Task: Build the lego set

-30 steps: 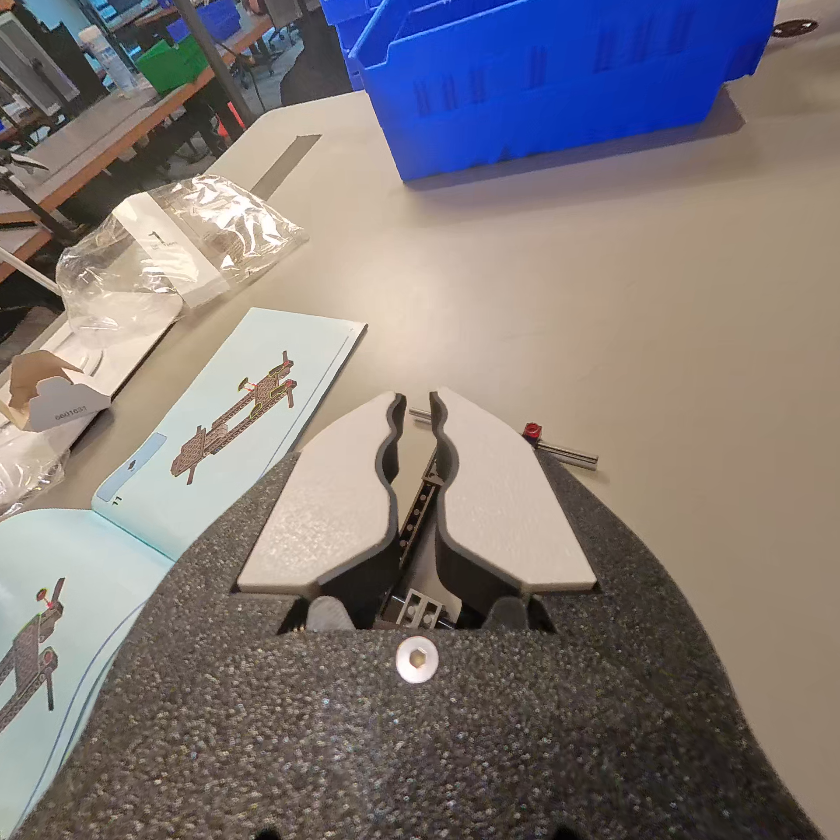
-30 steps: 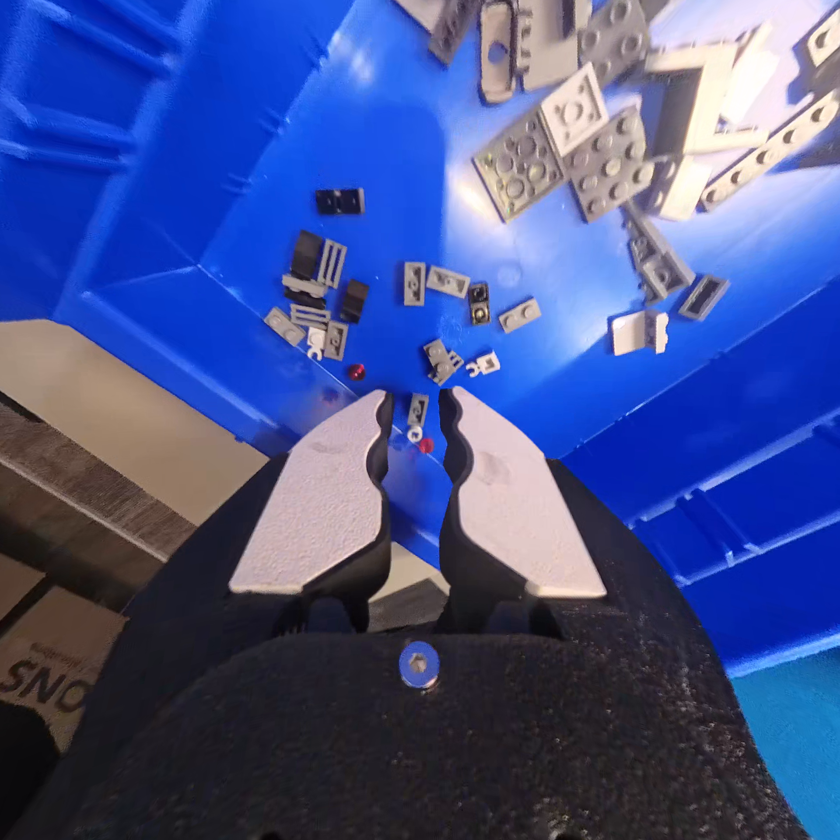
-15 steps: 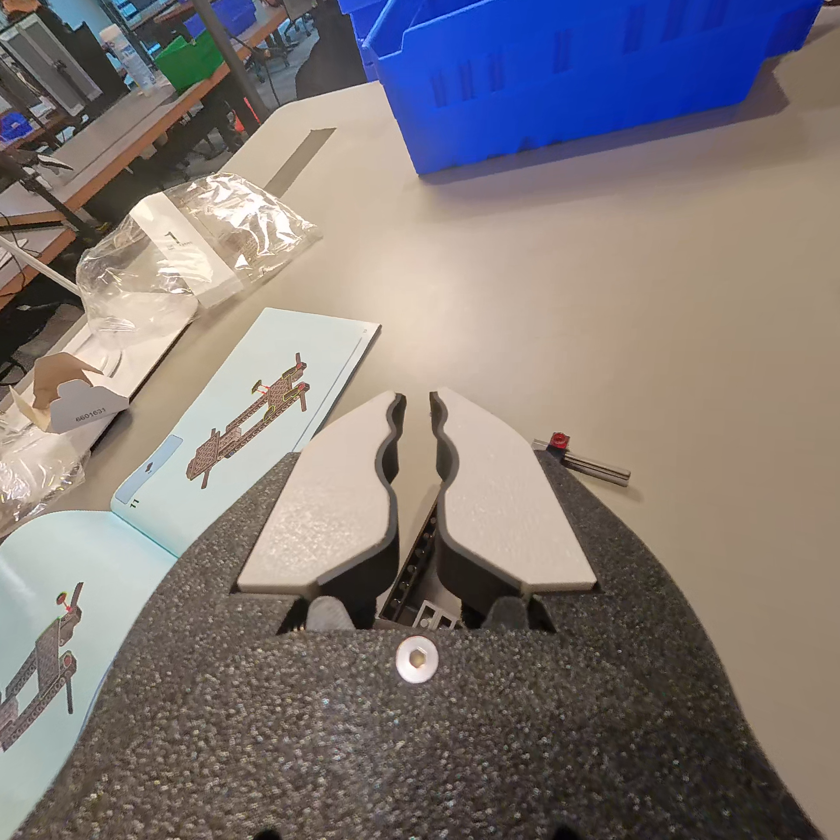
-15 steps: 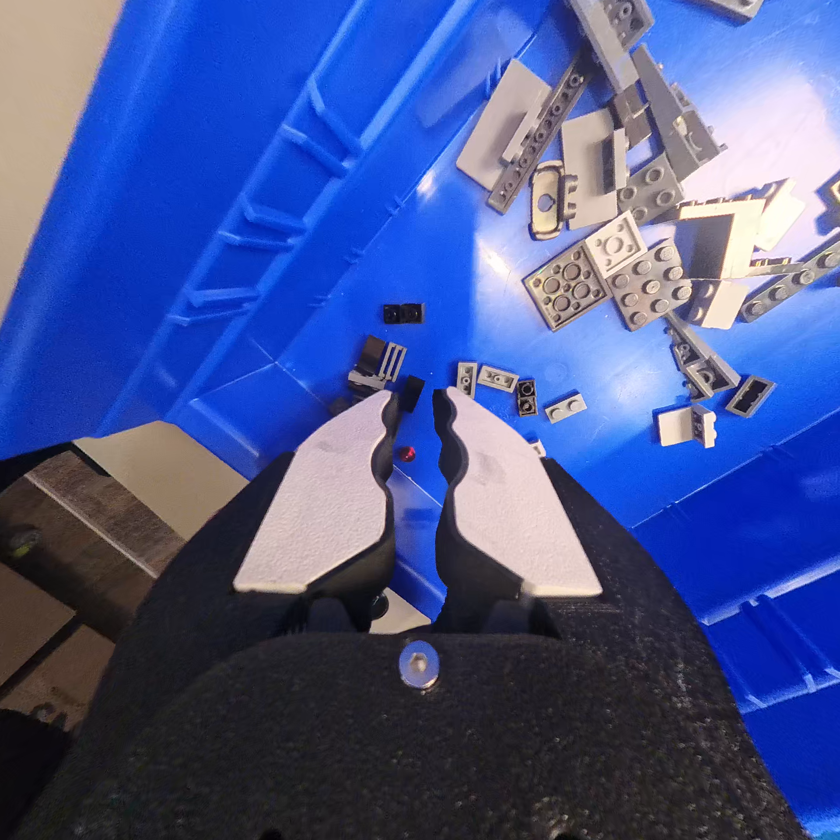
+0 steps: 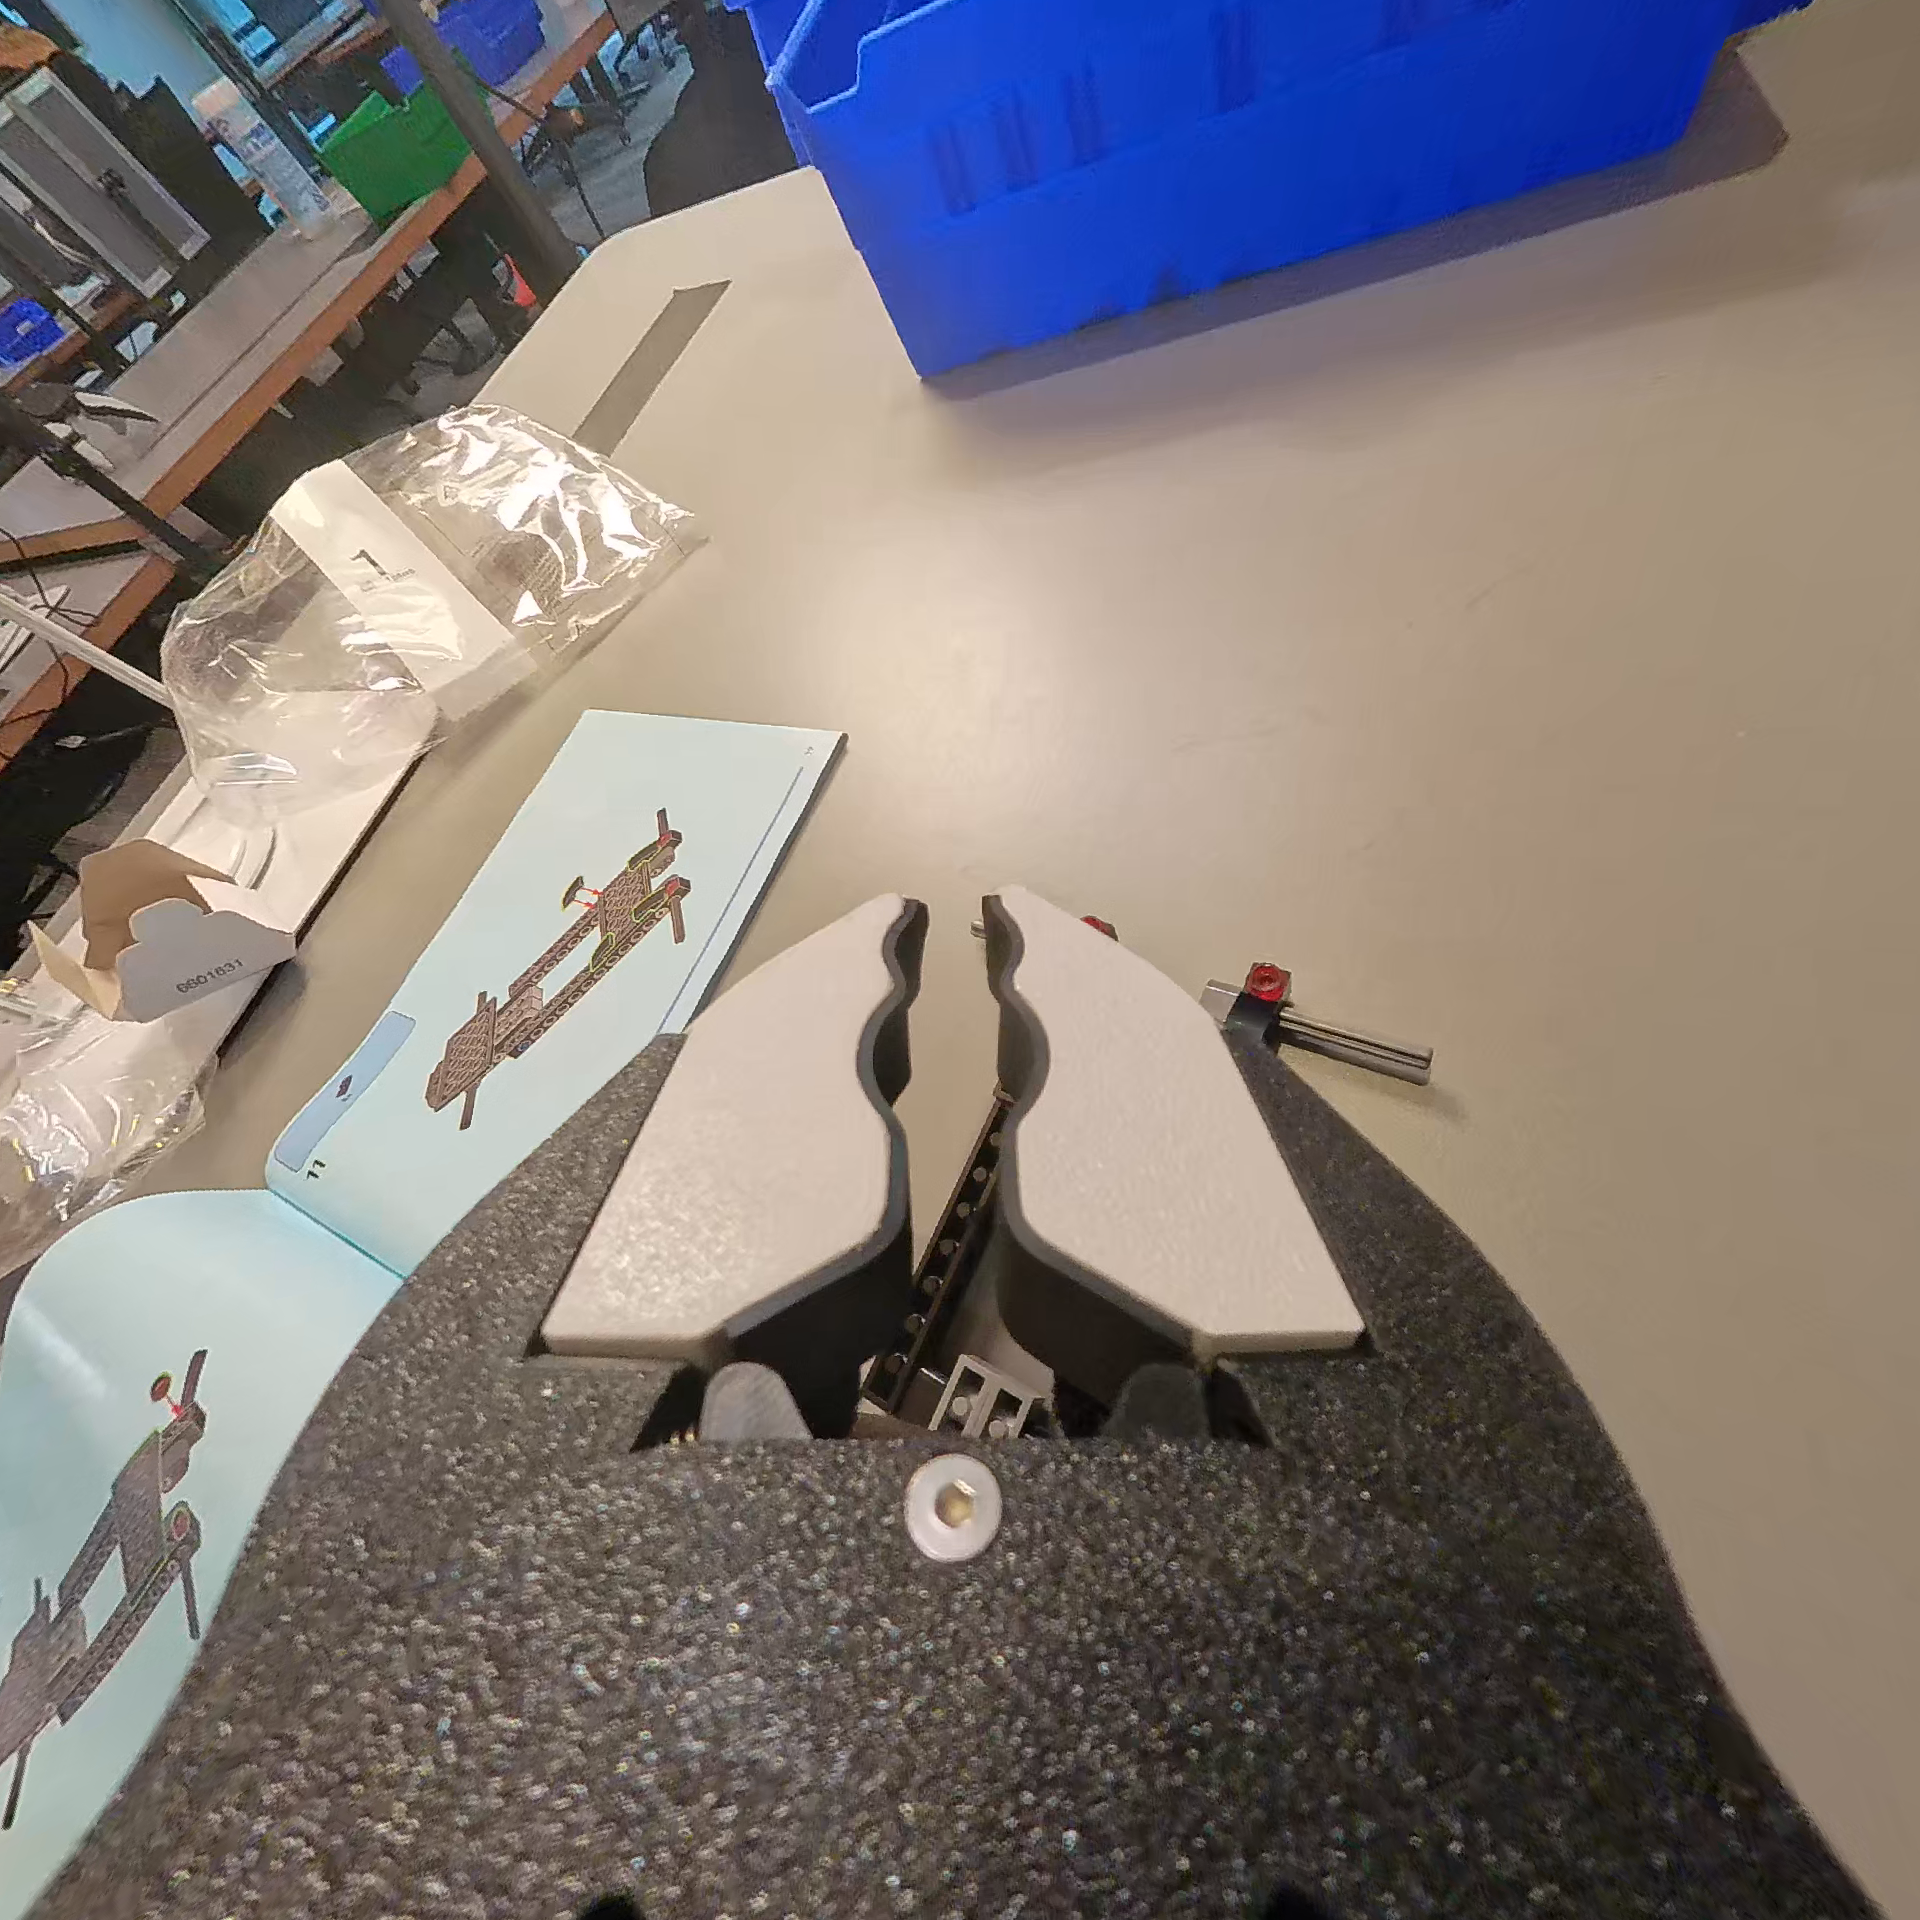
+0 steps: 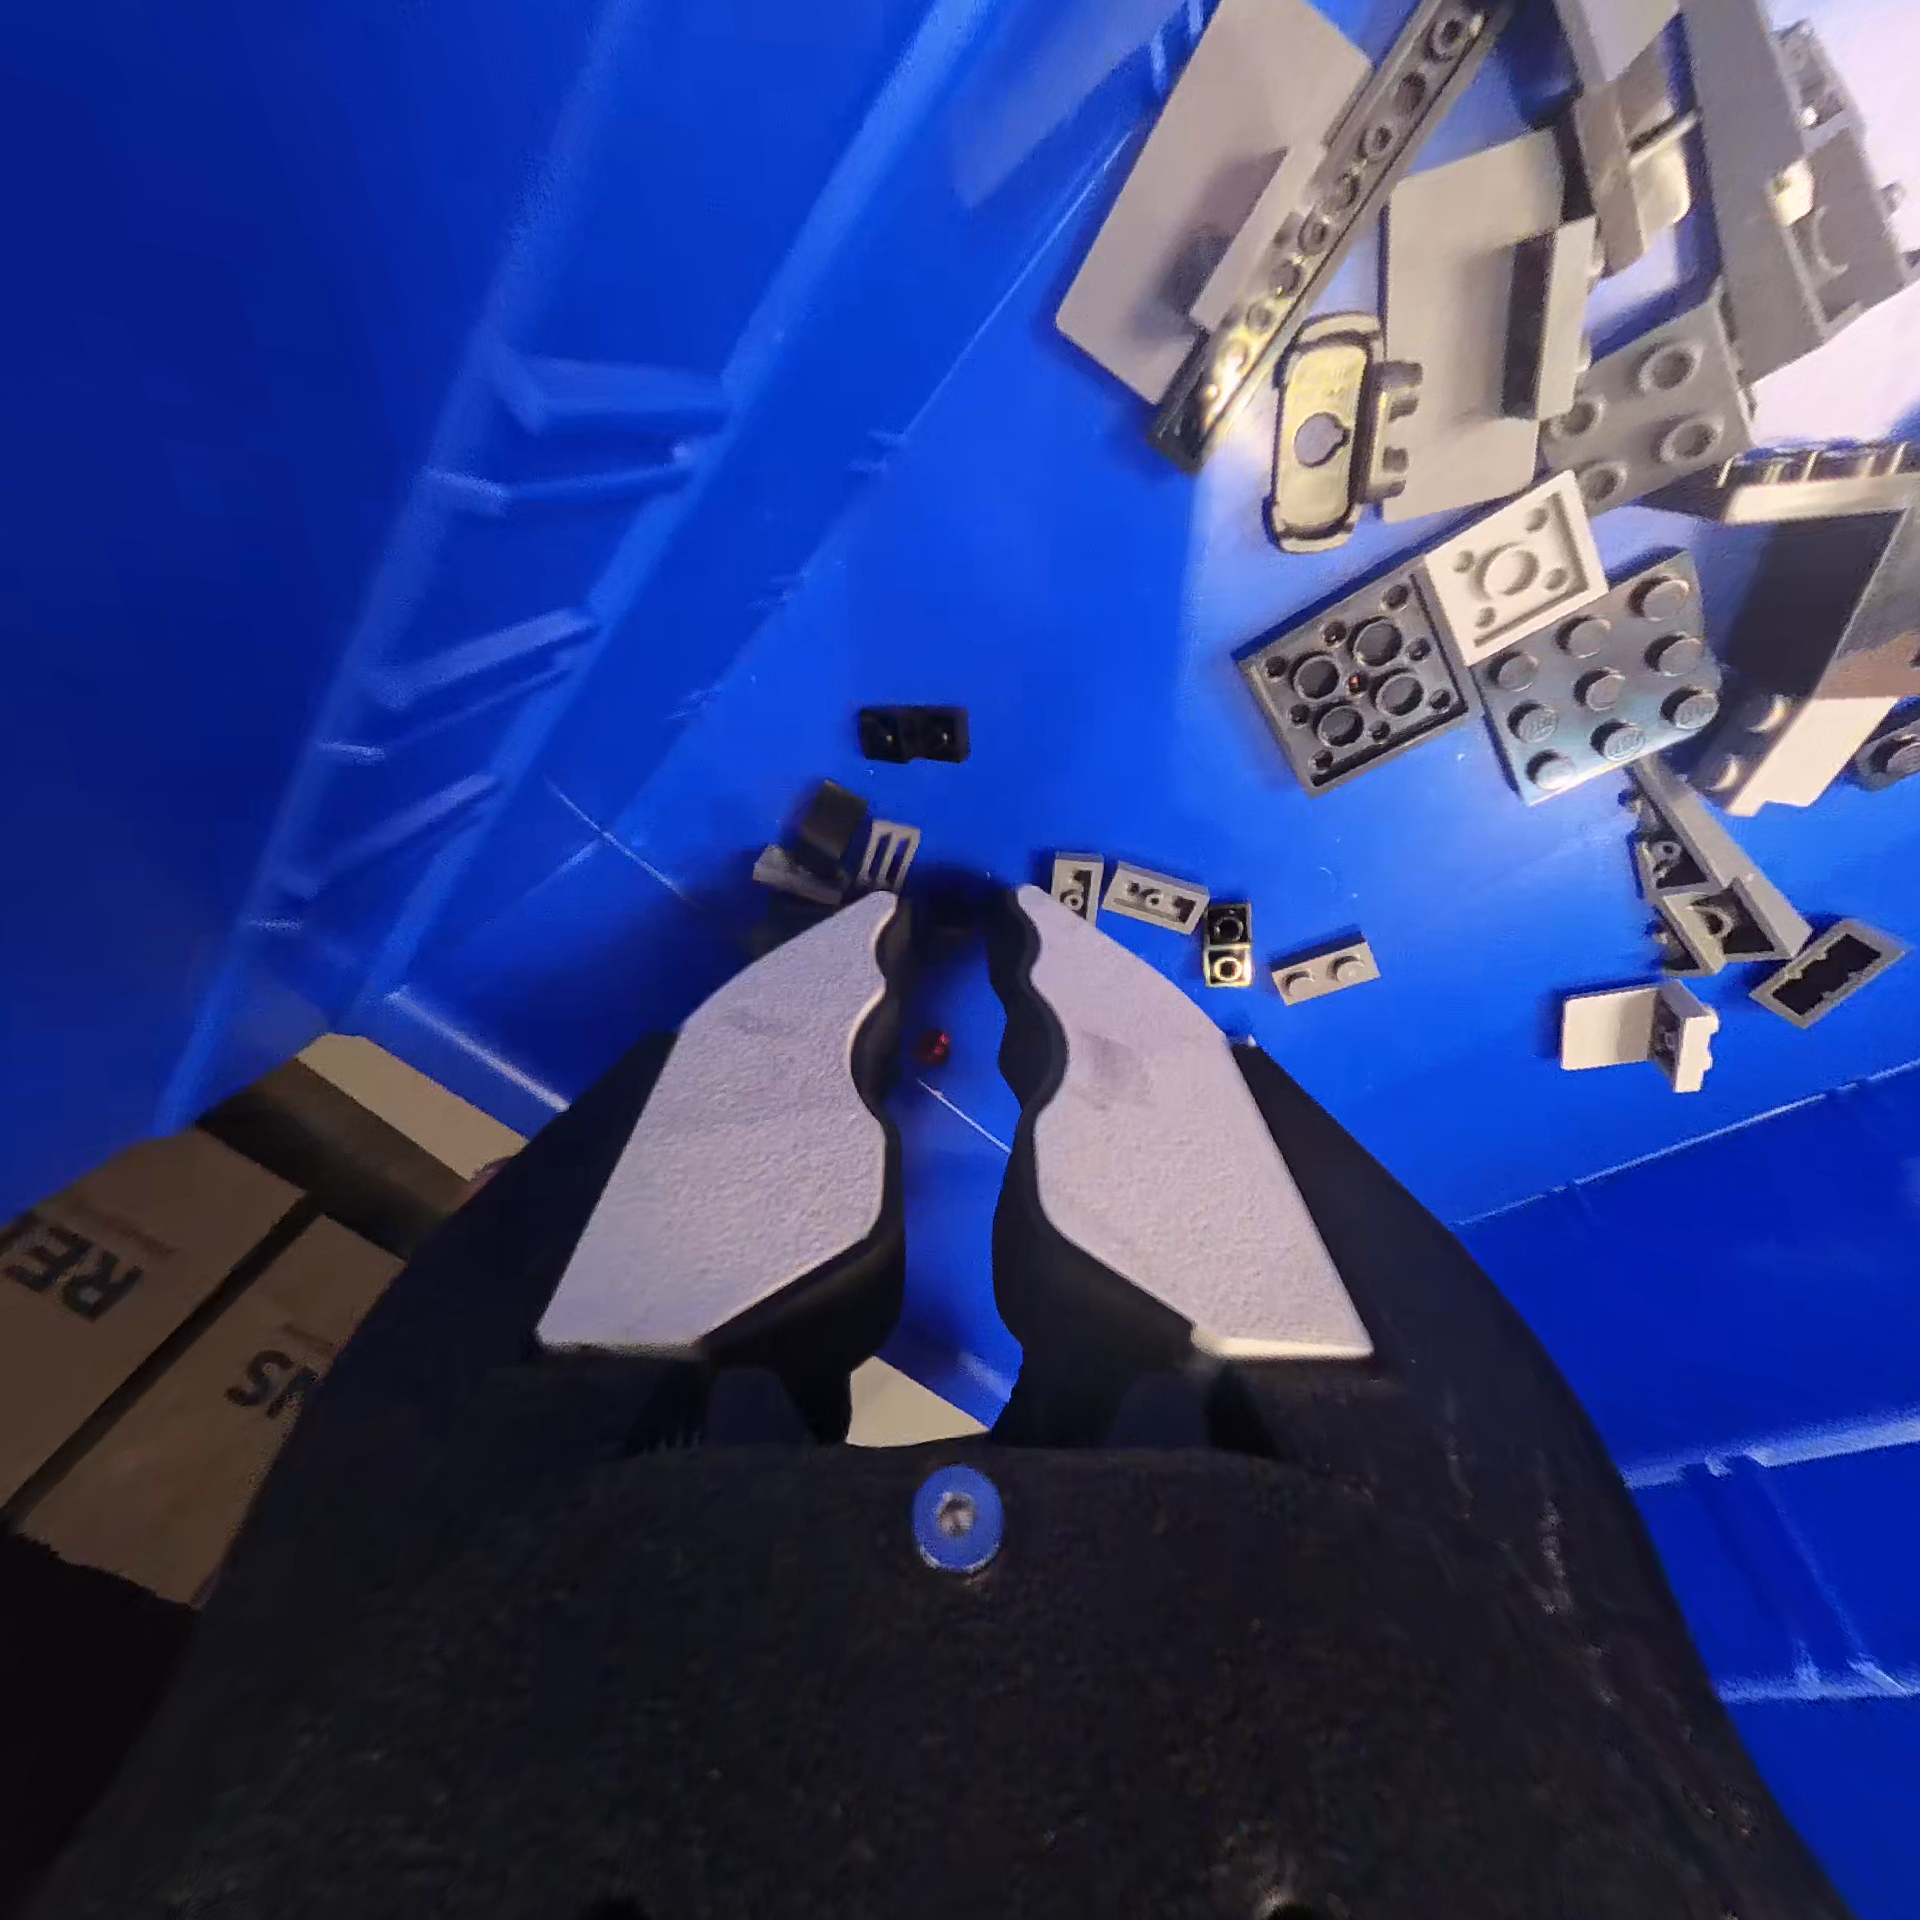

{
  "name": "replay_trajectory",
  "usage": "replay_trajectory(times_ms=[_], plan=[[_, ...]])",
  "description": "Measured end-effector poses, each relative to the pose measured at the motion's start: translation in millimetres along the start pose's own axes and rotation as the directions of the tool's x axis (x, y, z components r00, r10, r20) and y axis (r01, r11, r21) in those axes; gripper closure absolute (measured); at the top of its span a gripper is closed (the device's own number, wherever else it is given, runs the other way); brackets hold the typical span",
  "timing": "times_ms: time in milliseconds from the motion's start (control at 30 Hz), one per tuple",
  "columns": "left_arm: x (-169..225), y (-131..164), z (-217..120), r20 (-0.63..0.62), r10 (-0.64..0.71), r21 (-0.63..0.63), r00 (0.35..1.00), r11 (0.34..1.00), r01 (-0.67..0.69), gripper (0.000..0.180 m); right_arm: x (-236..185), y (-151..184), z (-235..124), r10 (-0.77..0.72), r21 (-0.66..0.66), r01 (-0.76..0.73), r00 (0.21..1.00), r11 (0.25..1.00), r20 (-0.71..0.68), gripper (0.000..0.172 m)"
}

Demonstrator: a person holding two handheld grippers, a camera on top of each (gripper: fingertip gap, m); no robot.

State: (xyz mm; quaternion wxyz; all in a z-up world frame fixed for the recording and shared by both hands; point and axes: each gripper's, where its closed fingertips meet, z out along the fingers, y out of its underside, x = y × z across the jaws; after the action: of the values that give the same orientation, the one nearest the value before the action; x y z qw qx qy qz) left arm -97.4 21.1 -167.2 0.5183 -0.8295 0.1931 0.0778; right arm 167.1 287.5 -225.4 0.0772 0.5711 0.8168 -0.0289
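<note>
**Left fingers clamped on brick assembly; right fingers around a black piece in the bin**

Left gripper: fingers narrowly parted, gripping a dark studded brick assembly low between them, its long axis along the fingers; a cross bar with red studs juts right over the table. Right gripper reaches into the blue bin; 1 small black piece sits between its fingertips, contact unclear. A red stud lies below.
</note>
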Motion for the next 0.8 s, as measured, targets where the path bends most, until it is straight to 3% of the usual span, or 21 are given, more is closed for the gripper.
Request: replay_trajectory(times_ms=[300,500,667,800], plan=[[-2.1,-3.1,-7.2,-0.005,-0.019,0.025,1.000,0.999,0.019,0.169,3.4,-1.0,-4.5,0.005,0.013,-0.005,1.000,1.000,-0.027,0.164],[-10.6,-0.7,-18.8,0.015,-0.035,0.009,0.999,0.999,0.035,0.169,-1.7,-23.9,-73.9,0.012,0.155,0.013,0.987,0.988,-0.163,0.164],[-8.2,20.0,-27.8,-0.055,-0.076,-0.060,0.996,0.996,0.073,0.163,-50.9,-86.2,-116.7,-0.124,0.242,0.180,0.965,0.953,-0.230,0.164],[-5.0,31.3,-36.1,-0.060,-0.099,-0.080,0.993,0.992,0.094,0.163,-109.8,-159.7,-92.8,-0.311,0.246,0.347,0.934,0.905,-0.174,0.163]])
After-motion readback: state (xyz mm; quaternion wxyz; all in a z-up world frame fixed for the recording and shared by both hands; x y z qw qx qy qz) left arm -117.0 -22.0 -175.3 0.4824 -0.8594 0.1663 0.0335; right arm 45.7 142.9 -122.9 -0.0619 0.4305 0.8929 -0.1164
